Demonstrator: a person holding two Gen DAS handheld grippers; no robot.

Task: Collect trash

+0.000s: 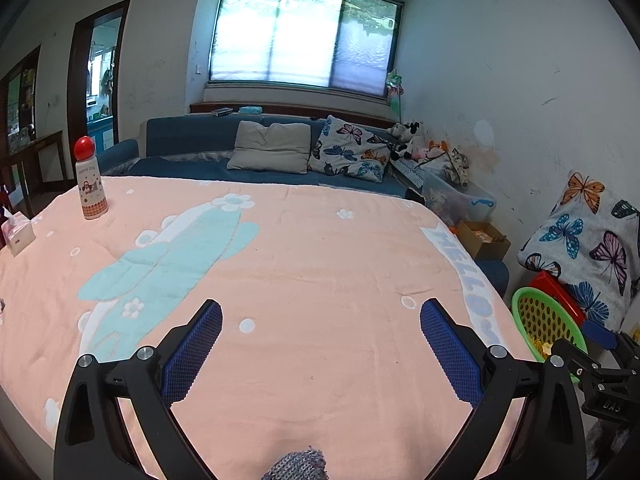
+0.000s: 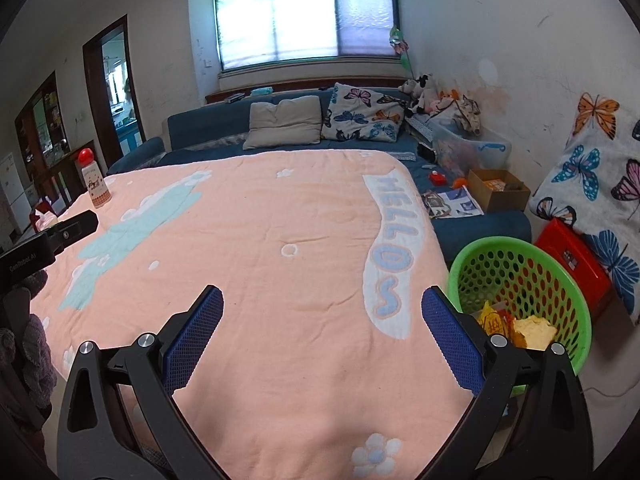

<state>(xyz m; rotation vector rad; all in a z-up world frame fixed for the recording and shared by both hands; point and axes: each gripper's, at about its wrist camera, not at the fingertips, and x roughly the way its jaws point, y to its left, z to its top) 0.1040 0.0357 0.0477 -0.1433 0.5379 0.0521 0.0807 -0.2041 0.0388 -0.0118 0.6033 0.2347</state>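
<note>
A green perforated basket stands on the floor by the table's right edge; yellow and red wrappers and a crumpled pale piece lie inside it. The basket also shows at the right of the left wrist view. My left gripper hovers open over the pink tablecloth, nothing between its blue pads. My right gripper is open too, above the cloth near the basket, holding nothing. No loose trash is visible on the cloth.
A white bottle with a red cap and a tissue box stand at the table's far left. Behind is a blue sofa with pillows, a cardboard box, a clear bin and a red stool.
</note>
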